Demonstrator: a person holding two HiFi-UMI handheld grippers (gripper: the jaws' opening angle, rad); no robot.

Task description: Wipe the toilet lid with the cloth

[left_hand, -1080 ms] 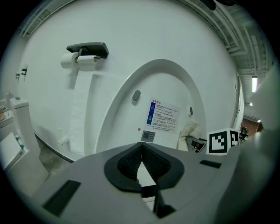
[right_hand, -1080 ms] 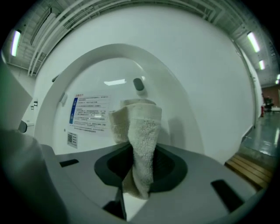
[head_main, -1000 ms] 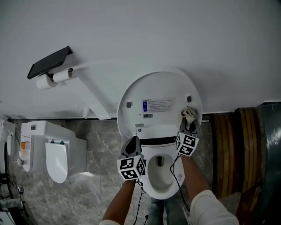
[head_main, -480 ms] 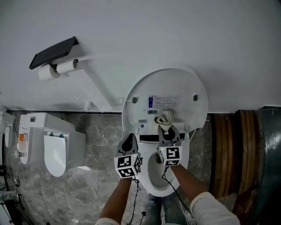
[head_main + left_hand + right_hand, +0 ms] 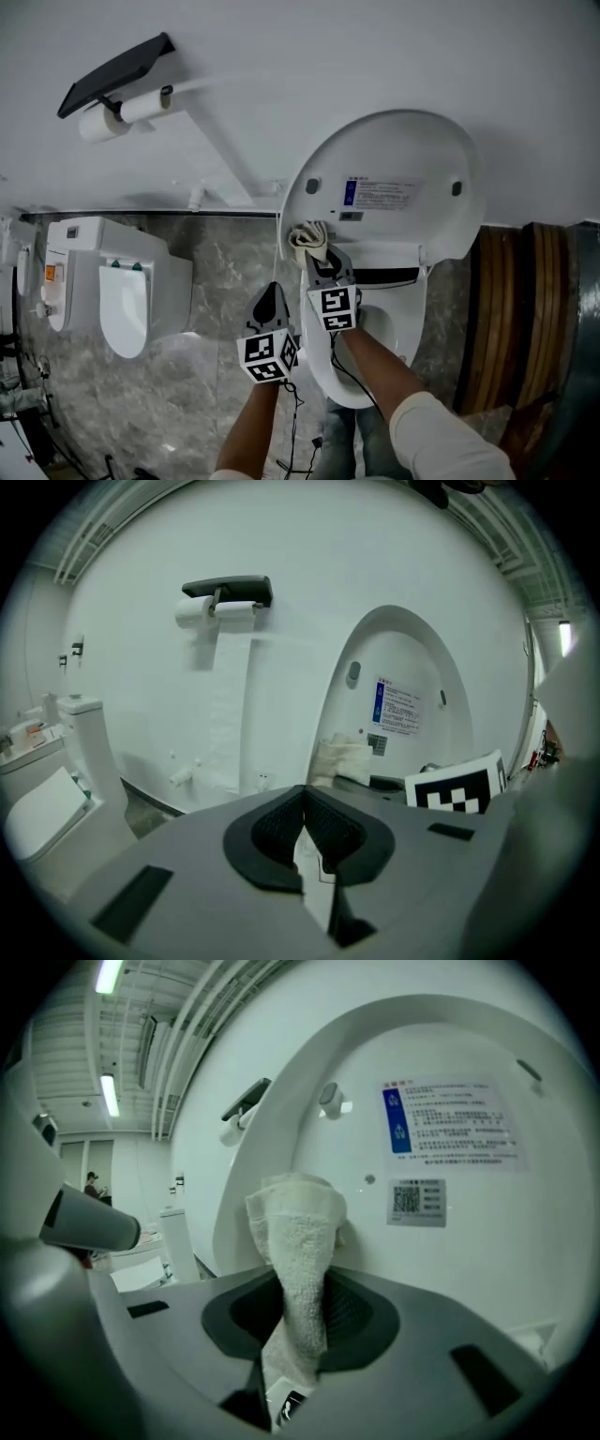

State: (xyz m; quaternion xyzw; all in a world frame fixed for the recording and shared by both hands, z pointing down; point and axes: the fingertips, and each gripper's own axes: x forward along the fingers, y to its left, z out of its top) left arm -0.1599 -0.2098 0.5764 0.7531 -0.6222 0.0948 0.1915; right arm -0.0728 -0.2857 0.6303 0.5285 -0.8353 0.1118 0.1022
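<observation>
Far left, the toilet-paper holder (image 5: 112,89) sits high on the wall, and below it stands a second toilet (image 5: 112,291) with its lid down. Moving in, your left hand-held gripper (image 5: 270,298) has its jaws pressed together with nothing between them. It hangs low beside the bowl (image 5: 375,361), clear of the lid. Just right of it, your right hand-held gripper (image 5: 319,267) is clamped on the cloth (image 5: 307,239). The cream towel sticks up out of the jaws in a bunched wad. That wad sits at the lower left edge of the raised toilet lid (image 5: 403,150), right up against its inner face. Further right on the lid is the printed label (image 5: 384,192) with its blue strip. At the far right are curved brown wooden panels (image 5: 516,319).
</observation>
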